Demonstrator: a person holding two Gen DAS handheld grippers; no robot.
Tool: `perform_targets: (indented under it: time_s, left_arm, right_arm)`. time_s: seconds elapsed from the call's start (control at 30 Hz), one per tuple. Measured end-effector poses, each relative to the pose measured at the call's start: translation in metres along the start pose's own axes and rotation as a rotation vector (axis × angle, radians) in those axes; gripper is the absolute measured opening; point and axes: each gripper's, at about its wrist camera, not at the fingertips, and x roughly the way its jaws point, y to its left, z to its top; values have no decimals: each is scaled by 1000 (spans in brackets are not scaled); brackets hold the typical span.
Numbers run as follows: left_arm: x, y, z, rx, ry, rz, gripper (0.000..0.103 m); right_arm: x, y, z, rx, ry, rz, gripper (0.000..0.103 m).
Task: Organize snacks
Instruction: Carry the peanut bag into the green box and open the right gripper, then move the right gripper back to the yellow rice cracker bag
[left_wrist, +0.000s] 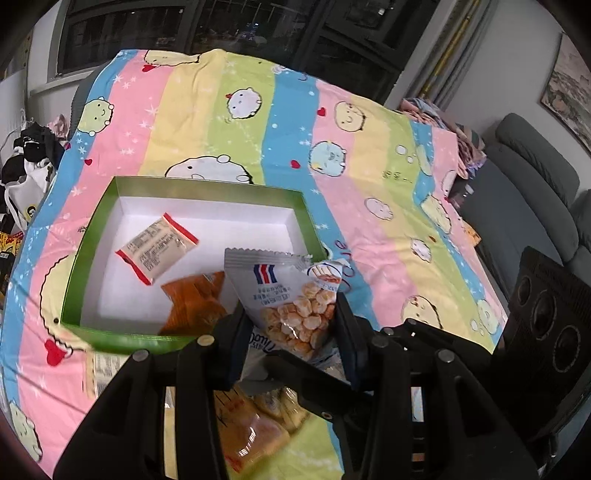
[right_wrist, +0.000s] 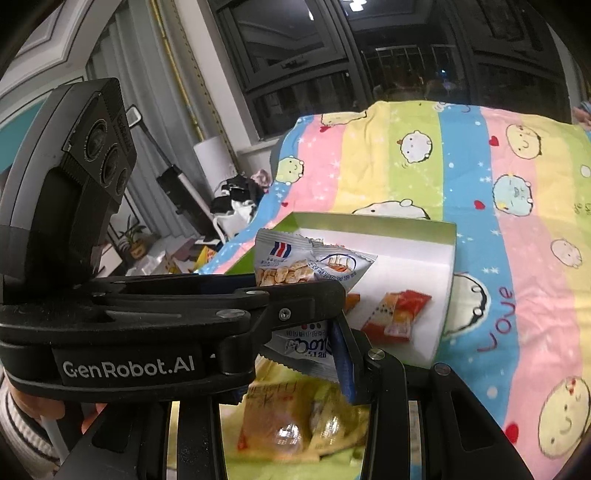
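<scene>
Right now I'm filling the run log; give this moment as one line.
left hand-held gripper: shut on grey snack packet | right hand-held gripper: shut on same packet | green box: two snacks inside

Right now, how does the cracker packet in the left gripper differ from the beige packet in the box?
The cracker packet is silver-grey with a clear window showing round crackers, held upright off the bed in the left gripper. The beige packet has red ends, shows fine print, and lies flat and loose on the floor of the green box. The cracker packet looks larger. Both are sealed snack packets.
</scene>
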Motion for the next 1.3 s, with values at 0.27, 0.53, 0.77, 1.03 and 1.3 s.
perform_targets:
  time_s: [0.27,0.53,0.77,1.03,1.3]
  left_arm:
    - [39,29,16,-68,60,8,42]
    - [63,48,18,-127,91,61,48]
    - [48,67,17,-170,56,133,75]
    - [6,73,-1,-191,10,145,76]
    - [-25,68,-38,-197,13,127,76]
  right_arm:
    - [44,-17,8,30,59,-19,39]
    - [78,-28,10,74,118,-25,41]
    - [66,-31,7,92,120,-99,59]
    - [9,-32,0,124,39,-99,61]
    - [-29,-28,-21,167,34,-90,61]
